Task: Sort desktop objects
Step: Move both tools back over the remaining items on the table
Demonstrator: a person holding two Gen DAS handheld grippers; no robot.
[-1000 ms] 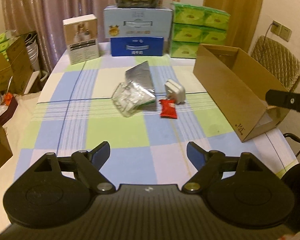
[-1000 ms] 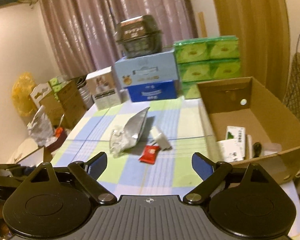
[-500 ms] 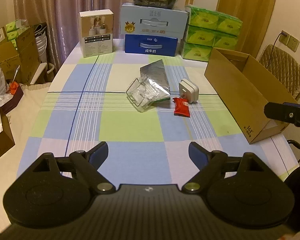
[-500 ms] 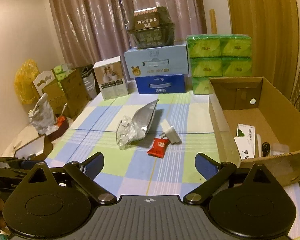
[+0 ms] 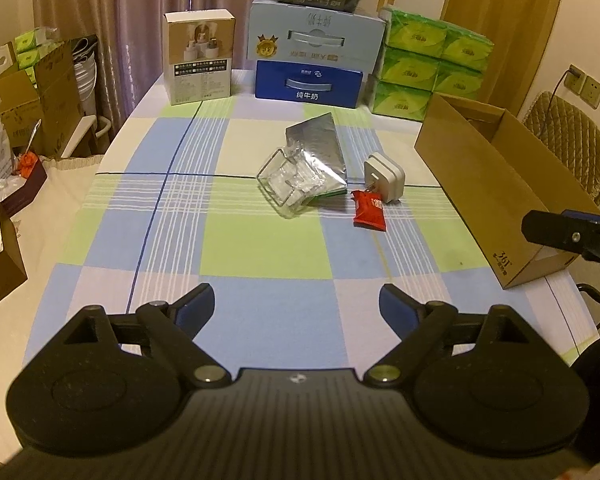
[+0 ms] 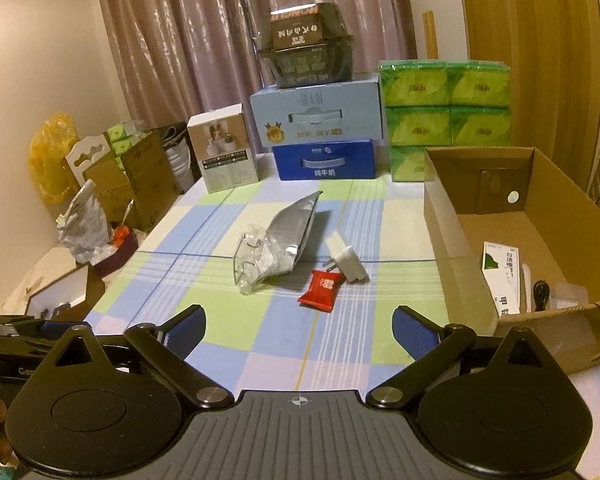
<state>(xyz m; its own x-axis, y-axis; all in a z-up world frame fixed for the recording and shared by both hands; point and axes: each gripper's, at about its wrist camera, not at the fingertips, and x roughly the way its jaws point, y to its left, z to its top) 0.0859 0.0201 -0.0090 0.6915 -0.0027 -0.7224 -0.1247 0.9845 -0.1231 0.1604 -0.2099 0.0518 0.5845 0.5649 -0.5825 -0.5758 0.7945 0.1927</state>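
Both my tools are spread and carrying nothing: the left tool (image 5: pixel 296 300) and the right tool (image 6: pixel 298 322) have drawn back and risen over the past second, so the checked surface (image 5: pixel 260 240) now shows wider, and I judge I am lining up the next pick. The small red foil sachet (image 6: pixel 320 286), white plug adapter (image 6: pixel 346 258), clear crinkled plastic bag (image 6: pixel 254 262) and silver foil pouch (image 6: pixel 294 230) still cluster mid-surface. Only my right view looks inside the brown cardboard box (image 6: pixel 452 224), where a white-and-green carton (image 6: pixel 502 270) already lies; my left view shows just its outer wall.
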